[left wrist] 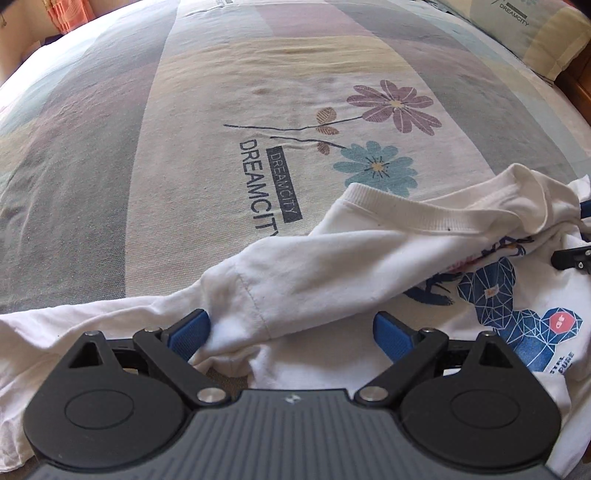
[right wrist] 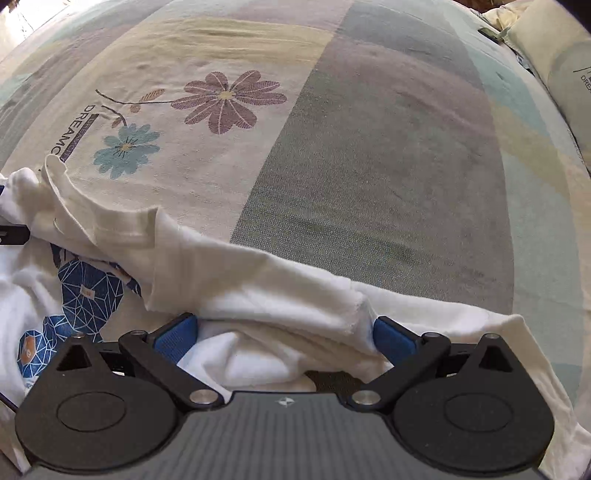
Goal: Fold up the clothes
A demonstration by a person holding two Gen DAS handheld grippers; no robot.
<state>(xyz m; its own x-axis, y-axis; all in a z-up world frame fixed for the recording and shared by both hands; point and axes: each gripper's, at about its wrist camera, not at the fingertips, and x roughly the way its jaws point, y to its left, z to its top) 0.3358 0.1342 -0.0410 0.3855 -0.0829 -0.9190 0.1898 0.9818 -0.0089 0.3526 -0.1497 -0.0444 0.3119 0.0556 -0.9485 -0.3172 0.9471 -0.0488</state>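
shirt: white t-shirt (left wrist: 332, 266) lies rumpled on the bed (left wrist: 147, 147).
left gripper (left wrist: 291, 332): i see it spread wide, shirt sleeve between its jaws.
right gripper (right wrist: 286, 332): spread, shirt fold between.

"DREAMCITY" is printed twice on the bed sheet (left wrist: 155, 147) beside the flower stems, once in large dark letters and once smaller inside a dark bar. The same word is seen on the pillow (left wrist: 535, 33). On the white T-shirt (left wrist: 369, 266), "PURE" can be read under the blue graphic; further letters there are cut off.
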